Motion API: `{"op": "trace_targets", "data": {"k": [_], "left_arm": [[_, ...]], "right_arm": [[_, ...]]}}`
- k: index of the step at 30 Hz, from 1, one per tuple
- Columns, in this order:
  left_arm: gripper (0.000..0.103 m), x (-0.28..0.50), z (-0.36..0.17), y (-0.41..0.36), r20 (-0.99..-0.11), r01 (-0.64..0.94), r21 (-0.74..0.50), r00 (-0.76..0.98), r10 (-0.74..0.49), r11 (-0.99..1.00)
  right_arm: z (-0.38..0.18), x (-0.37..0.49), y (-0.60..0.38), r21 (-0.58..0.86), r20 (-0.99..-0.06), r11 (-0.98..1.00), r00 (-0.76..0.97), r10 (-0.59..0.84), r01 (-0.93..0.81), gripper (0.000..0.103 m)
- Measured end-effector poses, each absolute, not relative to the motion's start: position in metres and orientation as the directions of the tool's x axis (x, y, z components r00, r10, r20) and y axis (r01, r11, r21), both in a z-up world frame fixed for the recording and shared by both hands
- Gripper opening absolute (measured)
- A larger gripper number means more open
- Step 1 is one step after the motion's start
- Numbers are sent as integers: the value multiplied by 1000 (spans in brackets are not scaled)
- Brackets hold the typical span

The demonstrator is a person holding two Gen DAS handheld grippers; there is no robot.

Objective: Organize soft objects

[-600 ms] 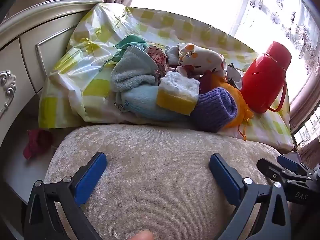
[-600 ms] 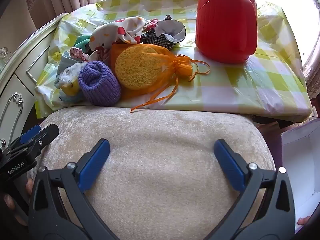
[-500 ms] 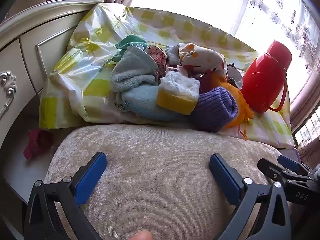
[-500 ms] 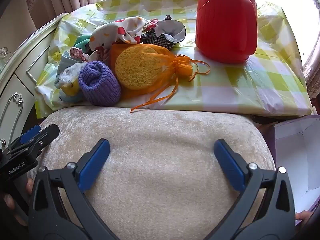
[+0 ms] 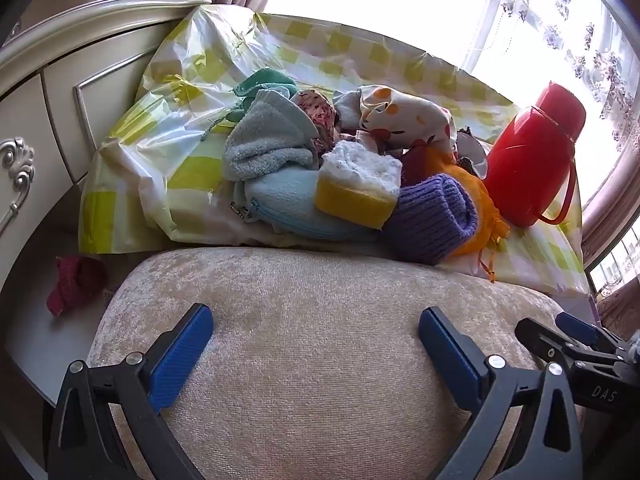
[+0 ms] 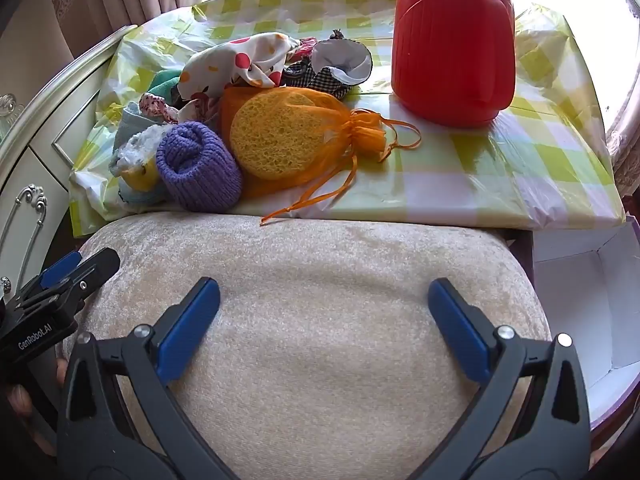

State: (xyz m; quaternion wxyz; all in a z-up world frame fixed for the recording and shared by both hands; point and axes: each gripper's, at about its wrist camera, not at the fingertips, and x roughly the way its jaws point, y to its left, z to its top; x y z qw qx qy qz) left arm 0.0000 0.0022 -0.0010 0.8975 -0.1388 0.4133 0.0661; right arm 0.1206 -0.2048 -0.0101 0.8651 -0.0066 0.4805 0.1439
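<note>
A pile of soft things lies on a checked plastic cloth (image 5: 132,148): a purple knit roll (image 5: 432,220) (image 6: 198,168), a yellow-and-white sponge (image 5: 358,186), a light blue zip pouch (image 5: 288,204), a grey-blue towel (image 5: 264,144), a spotted cloth (image 5: 404,116) (image 6: 240,60), and an orange mesh bag with a round sponge (image 6: 288,136). My left gripper (image 5: 316,340) and right gripper (image 6: 324,312) are both open and empty, side by side above a beige cushioned stool (image 5: 320,292) (image 6: 320,248), short of the pile.
A red thermos jug (image 5: 532,160) (image 6: 452,40) stands on the cloth at the right. An open white box (image 6: 580,304) sits right of the stool. A cream drawer unit (image 5: 48,112) is on the left, with a dark red cloth (image 5: 76,282) on the floor.
The right wrist view has shifted slightly, showing more of the white box at the right. The left gripper has barely moved. Both stay open.
</note>
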Motion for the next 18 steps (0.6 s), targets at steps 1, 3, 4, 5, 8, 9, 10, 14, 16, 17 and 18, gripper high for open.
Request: {"op": "trace_targets", "data": {"k": [1,3,4,5,8,9,10,14,16,17,18], "left_arm": [[103,0,-1,2,-760,-234,-194,650,5,953],[103,0,-2,1,-762,-235,-190,648,8,953],[103,0,-2,0,-765,-236,-186,644,10,954],[103,1,-2,0,-767,-236,-183,642,12,954],[103,2,-2,0,-767,-235,-183,642,11,955],[103,2,-3,0,-766,-235,-184,643,11,954],[103,2,-3,0,-765,-235,-182,644,13,955],[103,3,-3,-1,-763,-237,-177,646,19,955],[103,2,-3,-1,-762,-237,-173,647,22,956],[103,2,-3,-1,-759,-237,-175,650,23,956],[103,1,-3,-1,-757,-238,-175,653,24,955]], "right_arm": [[-10,121,-205,127,-833,958,497,243,-255,103],[-10,121,-205,127,-833,958,497,243,-255,103],[-10,121,-205,127,-832,959,498,243,-255,103],[-10,121,-205,128,-830,959,501,244,-254,103],[-11,118,-203,128,-827,959,507,244,-253,103],[-10,118,-205,127,-825,959,511,243,-252,103],[-10,117,-205,127,-819,959,518,244,-252,103],[-13,117,-206,130,-804,960,540,248,-248,103],[-13,118,-204,130,-805,960,538,248,-249,103],[-13,118,-204,129,-805,960,538,248,-249,103],[-13,118,-204,127,-805,960,539,247,-249,103]]}}
